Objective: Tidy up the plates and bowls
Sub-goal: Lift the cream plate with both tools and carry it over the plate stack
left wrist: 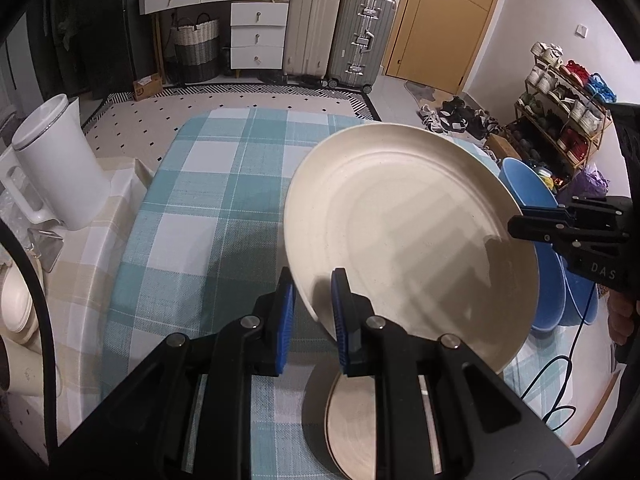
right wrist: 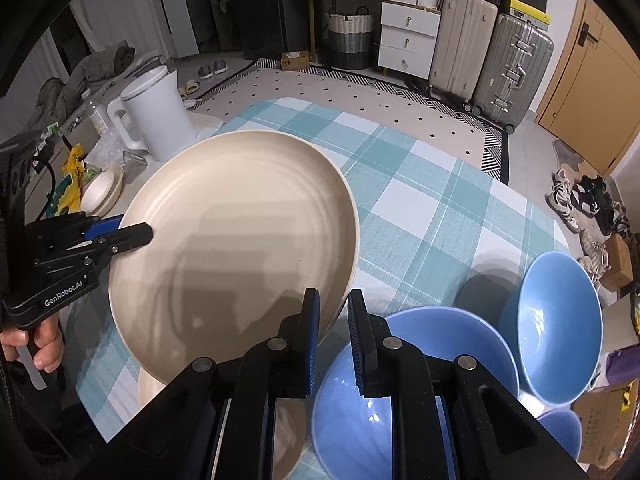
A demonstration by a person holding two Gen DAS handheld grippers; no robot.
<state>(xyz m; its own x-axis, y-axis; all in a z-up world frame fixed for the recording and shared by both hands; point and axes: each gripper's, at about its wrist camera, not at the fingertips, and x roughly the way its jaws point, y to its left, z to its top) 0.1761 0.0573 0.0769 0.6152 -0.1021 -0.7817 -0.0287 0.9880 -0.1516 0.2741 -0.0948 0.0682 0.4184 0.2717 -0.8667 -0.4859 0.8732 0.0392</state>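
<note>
Left gripper (left wrist: 314, 320) and right gripper (right wrist: 334, 340) both pinch cream plate (left wrist: 400, 216) rim, opposite sides, keeping it steady above spare plate (left wrist: 352, 432) on checked tablecloth (left wrist: 208, 184).

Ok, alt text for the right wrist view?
Both tools, the right tool and left tool, grip opposite rims of a cream plate lifted over a teal checked tablecloth. Blue bowls sit at right.

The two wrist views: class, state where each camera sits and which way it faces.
Left wrist view: on the left gripper, facing down its fingers at the round cream plate; right gripper at right.
Right wrist view: on the right gripper, facing the plate and blue bowls; a hand shows.
Shared: plate, checked tablecloth, white kettle.
</note>
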